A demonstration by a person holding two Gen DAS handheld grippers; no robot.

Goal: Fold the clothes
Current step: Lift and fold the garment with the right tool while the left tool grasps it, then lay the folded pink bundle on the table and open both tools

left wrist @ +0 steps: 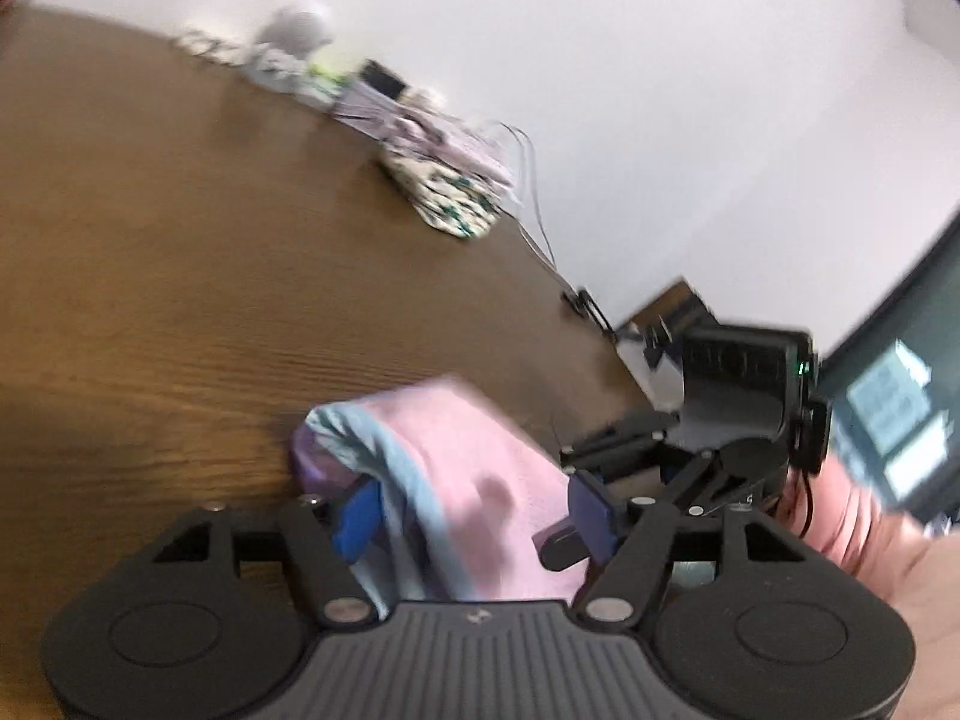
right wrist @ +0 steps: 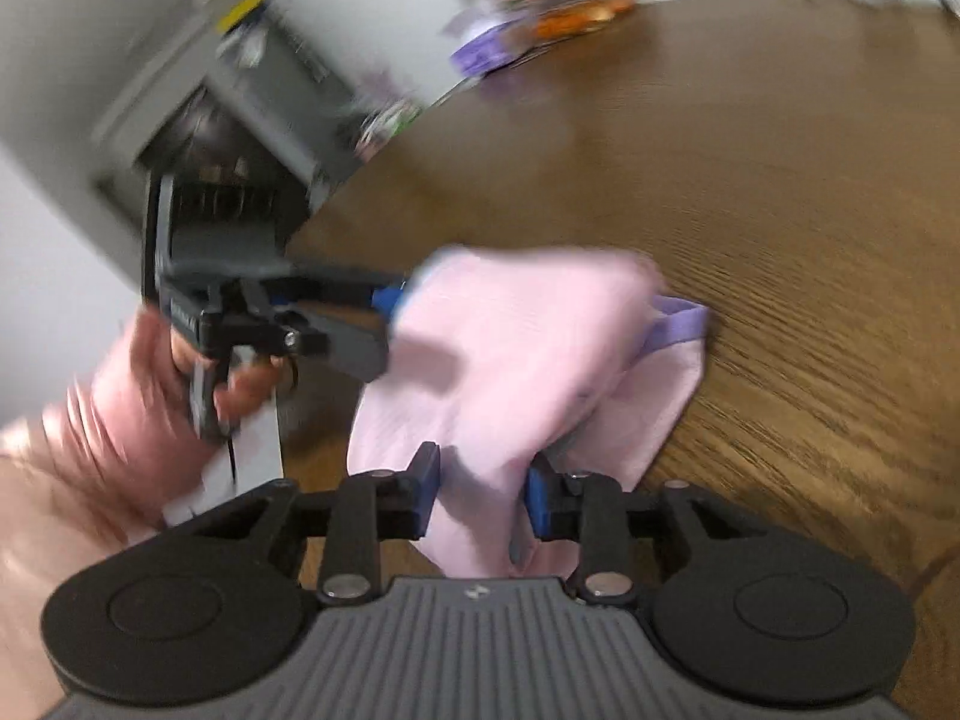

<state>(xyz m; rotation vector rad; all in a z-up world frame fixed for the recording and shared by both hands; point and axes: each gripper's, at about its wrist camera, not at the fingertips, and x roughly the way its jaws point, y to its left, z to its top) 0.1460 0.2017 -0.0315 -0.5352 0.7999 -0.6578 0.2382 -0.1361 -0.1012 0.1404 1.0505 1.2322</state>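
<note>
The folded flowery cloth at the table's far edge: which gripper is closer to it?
Left, probably. The left gripper faces the flowery cloth across bare table; the right gripper sits beside it, slightly farther right.

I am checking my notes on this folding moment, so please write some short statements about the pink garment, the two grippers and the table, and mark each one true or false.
1. The pink garment lies between the fingers of the right gripper. True.
2. The table is white plastic. False: it is brown wood grain.
3. The left gripper has the garment's fabric between its fingers. True.
4. The garment has green trim. False: the trim is light blue and purple.
5. Folded patterned clothes sit at the table's far edge. True.
6. The garment lies spread flat. False: it is bunched up.
</note>
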